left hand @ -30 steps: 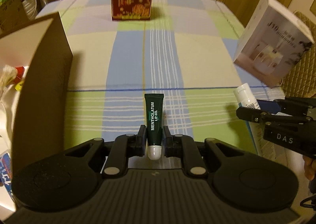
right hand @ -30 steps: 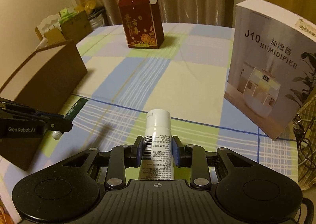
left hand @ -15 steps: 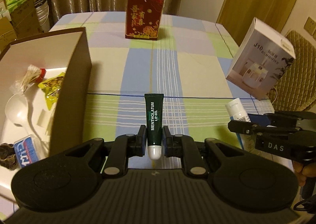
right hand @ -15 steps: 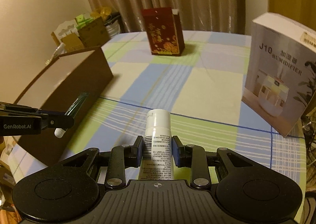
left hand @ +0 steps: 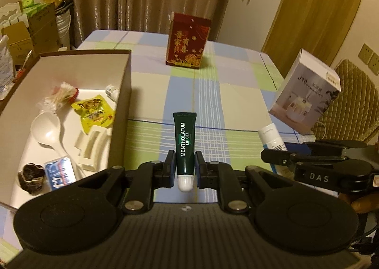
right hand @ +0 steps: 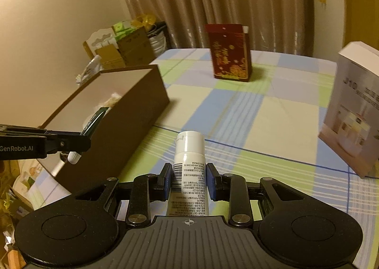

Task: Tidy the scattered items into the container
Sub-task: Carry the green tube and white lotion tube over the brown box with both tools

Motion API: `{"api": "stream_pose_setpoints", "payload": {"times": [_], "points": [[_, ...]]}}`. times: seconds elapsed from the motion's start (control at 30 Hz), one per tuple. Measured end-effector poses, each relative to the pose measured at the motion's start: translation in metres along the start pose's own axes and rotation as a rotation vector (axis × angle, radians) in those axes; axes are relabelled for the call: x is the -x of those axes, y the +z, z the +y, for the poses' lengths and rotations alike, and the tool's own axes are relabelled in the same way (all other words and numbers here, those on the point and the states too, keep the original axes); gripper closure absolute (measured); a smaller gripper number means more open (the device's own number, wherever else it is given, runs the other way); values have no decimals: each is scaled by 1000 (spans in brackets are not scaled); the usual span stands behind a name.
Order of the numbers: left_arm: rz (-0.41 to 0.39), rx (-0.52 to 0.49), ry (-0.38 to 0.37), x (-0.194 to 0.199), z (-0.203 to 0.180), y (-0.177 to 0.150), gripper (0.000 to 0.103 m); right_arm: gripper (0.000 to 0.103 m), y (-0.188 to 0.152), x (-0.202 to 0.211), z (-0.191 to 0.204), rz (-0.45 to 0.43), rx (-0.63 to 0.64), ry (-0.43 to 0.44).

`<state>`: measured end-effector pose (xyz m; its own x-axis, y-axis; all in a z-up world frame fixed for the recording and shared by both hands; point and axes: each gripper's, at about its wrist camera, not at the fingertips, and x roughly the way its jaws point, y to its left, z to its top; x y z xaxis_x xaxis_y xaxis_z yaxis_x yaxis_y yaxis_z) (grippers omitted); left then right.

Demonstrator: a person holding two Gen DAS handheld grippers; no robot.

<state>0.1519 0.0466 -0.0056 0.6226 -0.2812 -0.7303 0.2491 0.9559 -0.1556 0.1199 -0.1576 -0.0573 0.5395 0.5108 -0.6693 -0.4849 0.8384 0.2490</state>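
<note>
1. The left tongs (left hand: 184,170) pinch a green lip gel tube (left hand: 185,144) low on its body, near the cap, so the tube points forward and is free to drop.
2. The right tongs (right hand: 188,180) clamp a white tube (right hand: 189,169) mid-body, cap forward.
3. Both tubes are held above the desk (left hand: 236,100), clear of the cloth, likely for carrying.
4. The box (left hand: 119,112), open-topped, sits at the left; a spoon (left hand: 45,130) and a yellow packet (left hand: 94,112) lie inside, so the tubes probably go there next.

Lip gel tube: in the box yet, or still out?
Out. The lip gel tube is clamped in the left hand-held gripper, beside the open box.
</note>
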Motion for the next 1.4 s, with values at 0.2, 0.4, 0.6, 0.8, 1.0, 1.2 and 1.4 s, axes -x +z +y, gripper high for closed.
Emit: {"api": "stream_pose_setpoints", "payload": {"times": [0.2, 0.4, 0.6, 0.8, 1.0, 1.2, 1.4], "points": [[-35, 29, 26, 18, 23, 0, 91, 70, 7, -8, 22, -6, 27, 26], [-63, 63, 91, 38, 60, 0, 91, 70, 21, -20, 46, -22, 52, 73], [-71, 77, 194, 54, 108, 2, 91, 70, 42, -36, 77, -52, 89, 143], [-56, 51, 254, 61, 152, 9, 91, 70, 63, -60, 111, -67, 116, 193], [11, -9, 250, 44, 191, 14, 91, 70, 75, -87, 147, -68, 128, 227], [110, -94, 226, 9, 214, 13, 91, 70, 76, -117, 177, -33, 131, 235], [171, -144, 200, -15, 229, 12, 91, 70, 71, -143, 189, 13, 122, 200]]}}
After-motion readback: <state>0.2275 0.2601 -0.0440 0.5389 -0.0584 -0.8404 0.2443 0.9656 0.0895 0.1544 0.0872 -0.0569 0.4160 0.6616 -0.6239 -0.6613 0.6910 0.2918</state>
